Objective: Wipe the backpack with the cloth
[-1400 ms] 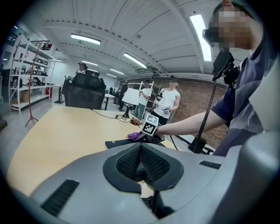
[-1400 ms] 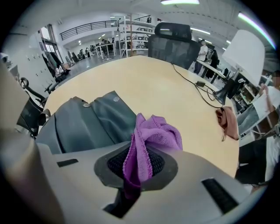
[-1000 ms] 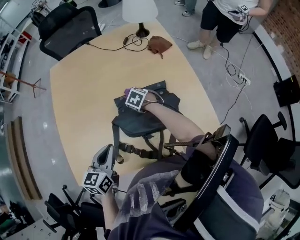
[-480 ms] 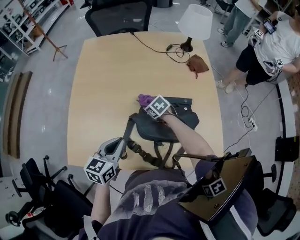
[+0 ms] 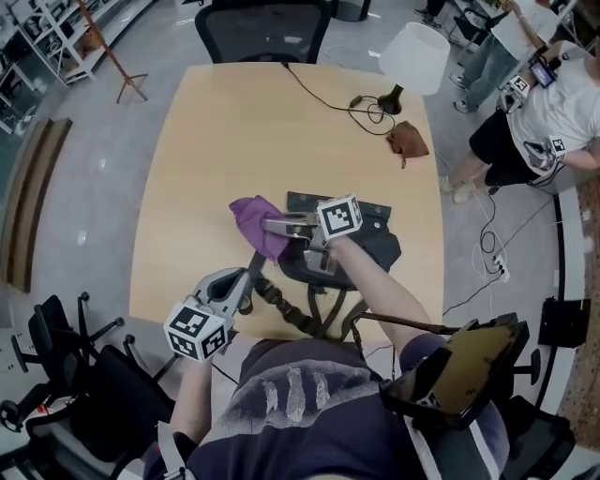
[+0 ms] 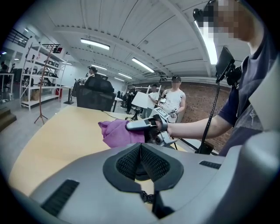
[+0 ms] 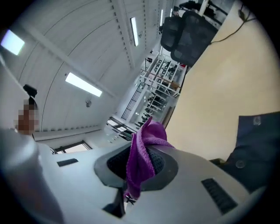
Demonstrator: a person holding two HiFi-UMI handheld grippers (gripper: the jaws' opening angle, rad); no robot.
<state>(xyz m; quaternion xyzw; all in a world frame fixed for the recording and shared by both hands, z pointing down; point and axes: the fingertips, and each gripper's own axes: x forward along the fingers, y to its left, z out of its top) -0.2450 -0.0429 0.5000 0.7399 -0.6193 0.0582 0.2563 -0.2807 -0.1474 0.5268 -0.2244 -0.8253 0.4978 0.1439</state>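
A dark backpack lies flat on the wooden table, its straps trailing toward me. My right gripper reaches left past the backpack's left edge and is shut on a purple cloth, which hangs bunched from its jaws. The right gripper view shows the cloth pinched between the pads, with the backpack at the lower right. My left gripper sits near the table's front edge beside a strap, jaws shut with nothing between them. From the left gripper view the cloth and the right gripper lie ahead.
A white lamp, its black cable and a brown pouch sit at the table's far right. A black office chair stands at the far edge. A person stands to the right. More chairs are at my left.
My right gripper has swung left off the backpack's far corner with the cloth, which now hangs out past the backpack's left edge. The left gripper has stayed by the front edge.
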